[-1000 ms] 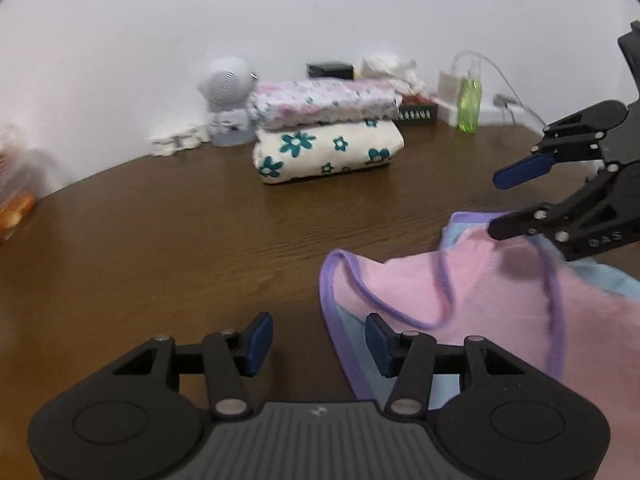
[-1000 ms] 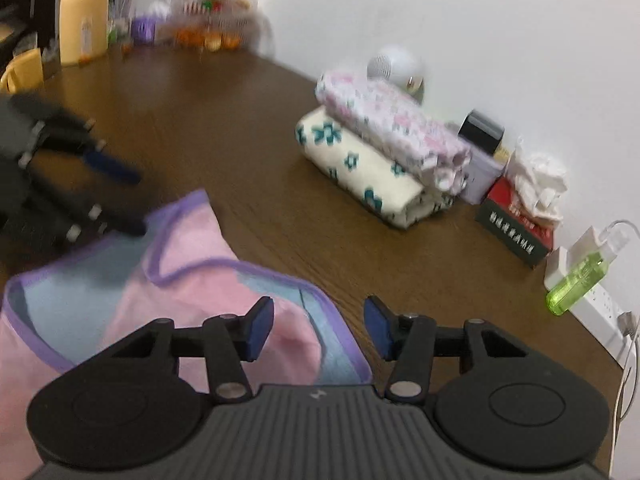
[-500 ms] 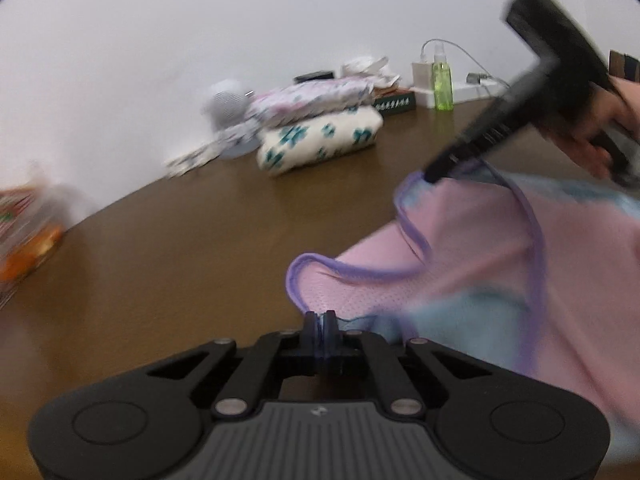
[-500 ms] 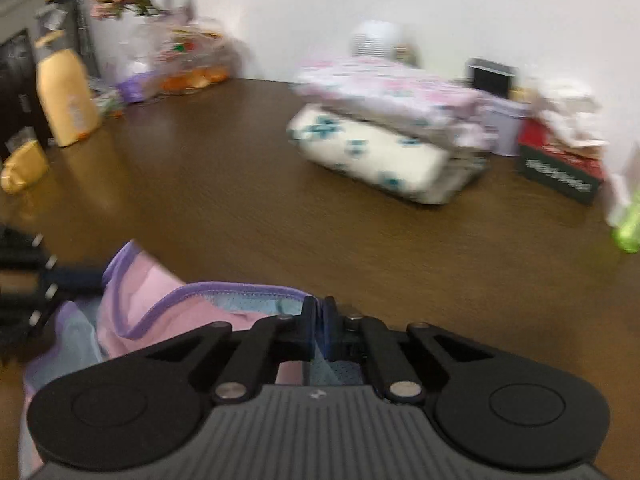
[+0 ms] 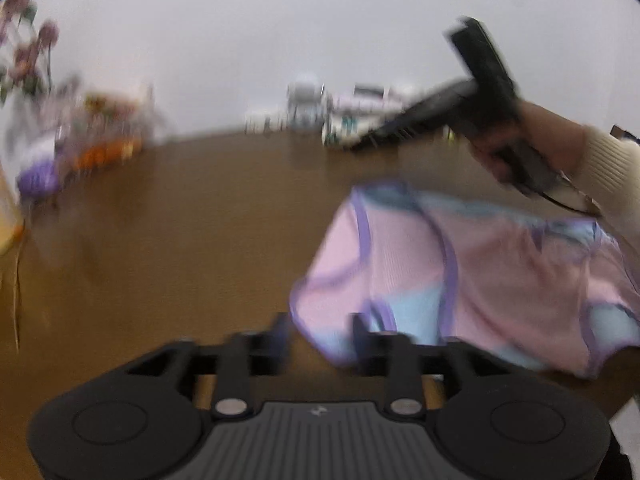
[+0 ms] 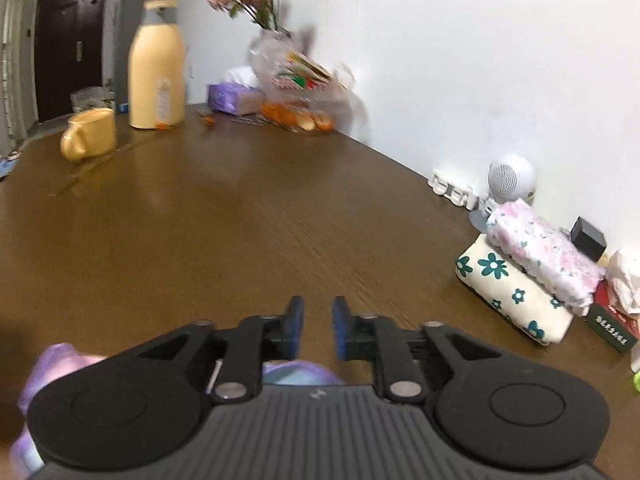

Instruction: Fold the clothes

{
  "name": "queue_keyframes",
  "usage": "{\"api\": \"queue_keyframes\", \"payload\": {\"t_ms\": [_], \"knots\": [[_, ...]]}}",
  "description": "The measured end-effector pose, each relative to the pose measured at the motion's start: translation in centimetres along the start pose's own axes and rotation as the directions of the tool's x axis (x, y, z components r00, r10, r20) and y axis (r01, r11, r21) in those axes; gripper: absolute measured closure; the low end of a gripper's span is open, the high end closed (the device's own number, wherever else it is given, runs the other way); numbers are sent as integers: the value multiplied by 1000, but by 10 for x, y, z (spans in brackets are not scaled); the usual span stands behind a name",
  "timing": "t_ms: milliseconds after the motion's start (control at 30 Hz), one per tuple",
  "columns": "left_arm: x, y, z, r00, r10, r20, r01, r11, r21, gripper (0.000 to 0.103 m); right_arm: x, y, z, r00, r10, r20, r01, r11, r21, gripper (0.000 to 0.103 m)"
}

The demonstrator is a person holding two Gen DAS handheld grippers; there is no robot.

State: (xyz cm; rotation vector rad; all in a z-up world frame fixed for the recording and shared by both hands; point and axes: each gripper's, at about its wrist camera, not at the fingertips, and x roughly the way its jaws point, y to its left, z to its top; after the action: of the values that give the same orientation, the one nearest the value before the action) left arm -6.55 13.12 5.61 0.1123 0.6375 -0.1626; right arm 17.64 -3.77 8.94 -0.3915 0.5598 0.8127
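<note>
The pink garment (image 5: 460, 280) with purple trim lay spread on the brown table (image 5: 180, 240), to the right of the left gripper (image 5: 318, 330), whose jaws were apart with nothing in them — the picture was blurry, but the cloth's near edge seemed to lie just past the right finger. The right gripper (image 6: 317, 326) also had its jaws apart and held nothing — a bit of the garment showed under it. Two folded flowery clothes (image 6: 524, 280) sat stacked at the far right by the wall.
</note>
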Motion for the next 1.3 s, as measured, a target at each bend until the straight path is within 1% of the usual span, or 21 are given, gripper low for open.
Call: {"api": "queue_keyframes", "payload": {"t_ms": [67,167,267,400,467,500,533,600,667,733,800,833,900,967,1067,1100,1133,1200,1233,1267,1300], "knots": [[23,-3,13,999,9,42,-13,995,96,54,-26,4,-10,1000,7,-8,-6,999,34,73],[72,-14,34,1000,-15,18,11,979,203,55,-60,16,-38,998,18,-60,-12,994,110,73],[101,-27,46,996,-88,-25,92,955,281,55,-97,43,-81,994,2,-107,14,989,148,69],[120,-38,51,987,-145,-70,159,935,316,55,-130,71,-130,990,-40,-132,68,973,218,66],[132,-36,53,989,-114,-97,138,947,292,76,-144,81,-151,987,-76,-141,111,957,267,66],[135,-30,55,987,-114,-117,141,955,261,100,-151,83,-159,985,-100,-143,140,943,303,66],[137,-23,58,984,-114,-138,144,963,228,101,-157,85,-167,981,-126,-147,169,926,336,66],[139,-1,64,976,-131,-173,150,983,102,101,-170,86,-181,971,-171,-164,223,896,383,66],[134,26,61,975,-132,-178,132,991,-12,102,-181,84,-197,963,-198,-181,258,866,428,66],[128,53,57,974,-135,-184,113,986,-126,102,-188,81,-207,958,-222,-180,280,857,434,66],[113,79,46,968,-173,-184,128,964,-232,102,-190,80,-210,952,-243,-186,300,863,407,66],[105,89,41,971,-153,-184,104,962,-252,102,-190,79,-211,949,-248,-194,307,864,398,66],[95,112,32,981,-61,-187,5,958,-287,102,-190,75,-210,946,-248,-208,313,864,395,63],[83,125,27,983,20,-181,-75,951,-301,99,-187,73,-207,944,-248,-216,317,863,394,61],[64,130,26,980,124,-158,-166,941,-295,100,-189,80,-198,952,-244,-183,297,878,375,60],[58,131,26,977,155,-148,-193,936,-293,92,-193,83,-194,956,-248,-158,290,884,366,60],[44,122,28,988,121,-100,-144,949,-281,81,-197,86,-191,960,-246,-131,277,889,364,58],[24,97,28,998,52,-28,-57,973,-226,64,-205,92,-188,974,-205,-95,226,900,373,58],[15,82,28,1000,2,6,-1,983,-182,59,-207,95,-187,981,-173,-85,193,905,380,58],[10,66,23,995,-101,13,102,989,-104,59,-210,99,-187,987,-141,-76,159,908,387,58],[4,49,19,979,-201,11,201,979,-26,59,-212,103,-188,992,-110,-68,128,910,395,58]]}}
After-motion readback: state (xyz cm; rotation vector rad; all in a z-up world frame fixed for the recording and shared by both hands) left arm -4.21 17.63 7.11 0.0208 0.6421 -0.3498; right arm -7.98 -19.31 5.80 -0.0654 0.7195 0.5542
